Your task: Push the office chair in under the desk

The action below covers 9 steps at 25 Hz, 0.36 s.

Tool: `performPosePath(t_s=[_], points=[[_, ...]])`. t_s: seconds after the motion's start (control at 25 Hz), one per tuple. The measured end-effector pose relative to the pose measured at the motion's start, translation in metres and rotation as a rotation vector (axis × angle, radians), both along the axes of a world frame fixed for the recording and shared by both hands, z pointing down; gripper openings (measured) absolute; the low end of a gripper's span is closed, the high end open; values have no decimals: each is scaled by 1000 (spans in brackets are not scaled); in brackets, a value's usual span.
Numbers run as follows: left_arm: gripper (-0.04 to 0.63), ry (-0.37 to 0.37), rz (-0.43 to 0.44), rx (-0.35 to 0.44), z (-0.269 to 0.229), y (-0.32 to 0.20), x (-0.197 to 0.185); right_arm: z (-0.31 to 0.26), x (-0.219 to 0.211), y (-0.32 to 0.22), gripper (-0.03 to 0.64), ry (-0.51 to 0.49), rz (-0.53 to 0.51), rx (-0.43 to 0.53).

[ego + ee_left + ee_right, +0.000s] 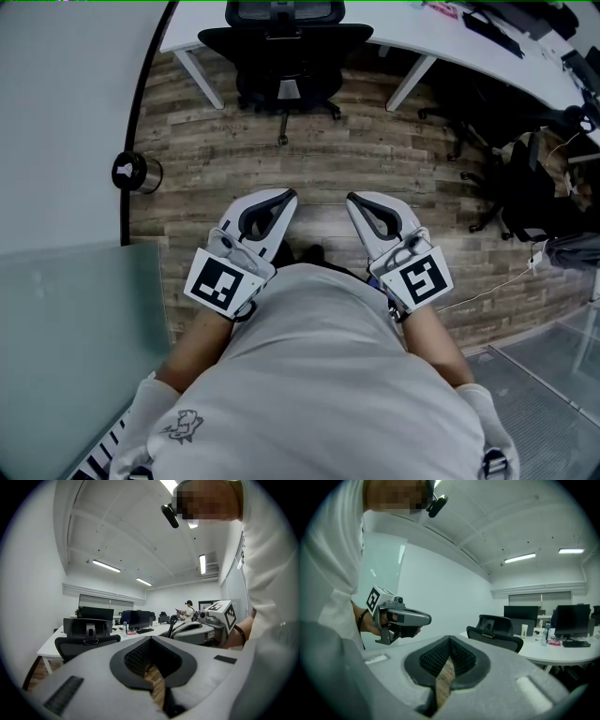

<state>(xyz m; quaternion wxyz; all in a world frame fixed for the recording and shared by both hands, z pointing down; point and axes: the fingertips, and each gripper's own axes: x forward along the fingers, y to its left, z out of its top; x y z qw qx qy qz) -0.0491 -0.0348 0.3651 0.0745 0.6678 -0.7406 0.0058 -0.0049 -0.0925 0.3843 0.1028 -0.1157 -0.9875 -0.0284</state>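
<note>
A wood-plank floor [375, 159] stretches ahead to a white desk [398, 33] at the far side. The black office chair [284, 42] stands at the desk's near edge, its wheeled base out on the planks. Well apart from it, close to the person's body, the left gripper [285, 196] and right gripper [354, 199] sit side by side, both of the 2 with jaws pressed together on nothing.

Black office chair [284, 45] stands against white desk [192, 26].
</note>
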Motion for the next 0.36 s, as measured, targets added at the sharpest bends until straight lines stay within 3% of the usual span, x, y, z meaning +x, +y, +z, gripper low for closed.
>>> performPosePath(t_s=[0.12, 0.36], points=[[-2, 6, -2, -19, 4, 3, -2, -1, -4, 1, 3, -11, -7, 8], [-2, 1, -7, 18, -3, 1, -9, -1, -14, 4, 3, -8, -19, 14]])
